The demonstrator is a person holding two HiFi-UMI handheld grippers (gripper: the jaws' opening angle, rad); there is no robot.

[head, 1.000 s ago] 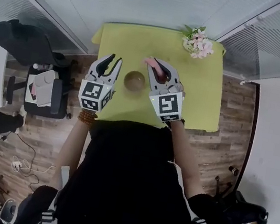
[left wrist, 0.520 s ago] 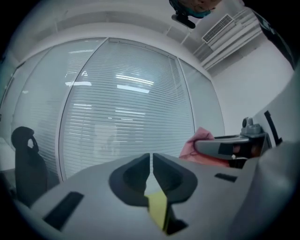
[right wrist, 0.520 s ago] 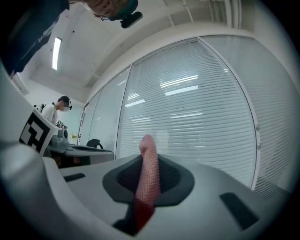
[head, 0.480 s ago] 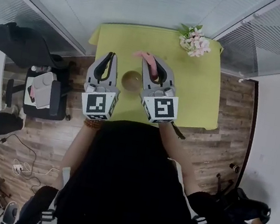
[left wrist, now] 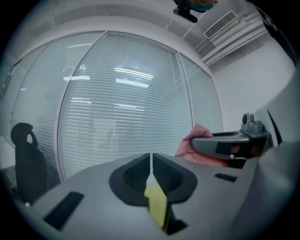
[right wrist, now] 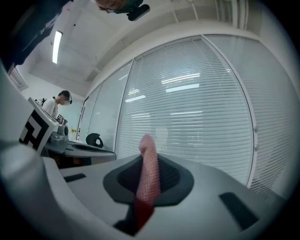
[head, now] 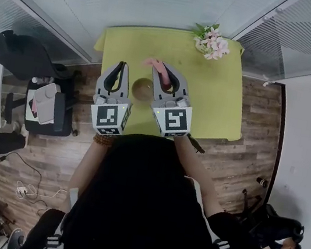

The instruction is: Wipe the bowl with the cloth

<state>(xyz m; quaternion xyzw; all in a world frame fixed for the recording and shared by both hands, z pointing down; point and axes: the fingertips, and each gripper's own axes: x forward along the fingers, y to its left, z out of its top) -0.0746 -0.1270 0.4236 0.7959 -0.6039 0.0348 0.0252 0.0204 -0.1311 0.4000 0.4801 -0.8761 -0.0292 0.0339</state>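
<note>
While the bowl (head: pixel 142 88) sits empty and upright on the yellow-green table (head: pixel 218 102), toward the edge nearest us, neither tool is touching it. From the head view, our left gripper (head: pixel 121 67) lies at its 9 o'clock and our right gripper (head: pixel 165 70) at its 3 o'clock, so the bowl stands just between them.

The cloth (head: pixel 157 67), pink and folded into a narrow strip, is at about the bowl's 1 o'clock. It is pinched firmly in the right claw and sticks out past the tips.

The change is on the left. A second ago that claw was spread wide beside the bowl; now its tips are pressed together with only a hairline between them. Its own view shows nothing caught there, just a sliver of tabletop below. Both gripper views now look level at the window blinds (left wrist: pixel 126 93) rather than down at the bowl. The bowl has kept its place on the table.

We judge that the left claw closed on air, so the bowl is not being steadied, and the cloth is not inside it. For wiping, the cloth would have to come down toward 7 o'clock into the bowl. The flowers (head: pixel 210 41), far off at 1 o'clock on the table's corner, are well clear.
</note>
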